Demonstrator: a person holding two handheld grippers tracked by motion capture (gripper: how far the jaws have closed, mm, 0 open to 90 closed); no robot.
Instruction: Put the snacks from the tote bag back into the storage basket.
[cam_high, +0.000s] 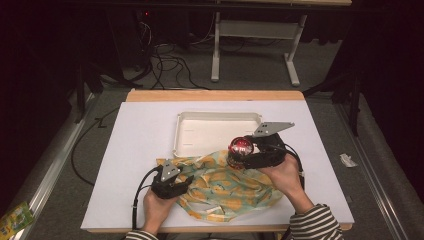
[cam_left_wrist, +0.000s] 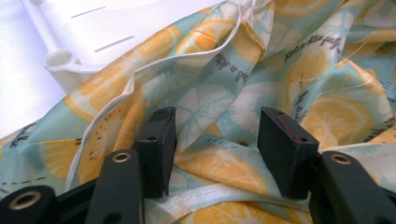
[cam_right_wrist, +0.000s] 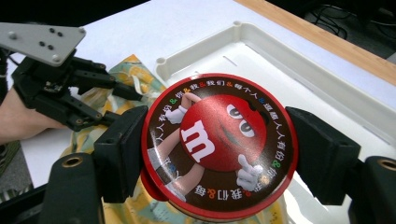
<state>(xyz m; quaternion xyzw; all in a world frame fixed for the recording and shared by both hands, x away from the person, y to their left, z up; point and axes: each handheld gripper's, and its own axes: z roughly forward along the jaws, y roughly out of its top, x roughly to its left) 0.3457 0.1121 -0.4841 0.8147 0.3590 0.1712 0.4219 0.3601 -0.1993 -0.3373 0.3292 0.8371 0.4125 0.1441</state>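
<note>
A lemon-print cloth bag lies crumpled on the white table, in front of a white plastic tray. My left gripper rests low on the bag's left part. In the left gripper view its jaws stand open over a loose fold of the cloth, and the pads do not press on it. My right gripper is shut on a round red candy tin, held just above the bag's far edge by the tray's front rim. The tin's lid shows a red cartoon candy figure.
The tray holds nothing and its corner touches the cloth. A wooden table edge runs along the back. Cables and a metal stand are on the floor beyond. A green packet lies on the floor at the left.
</note>
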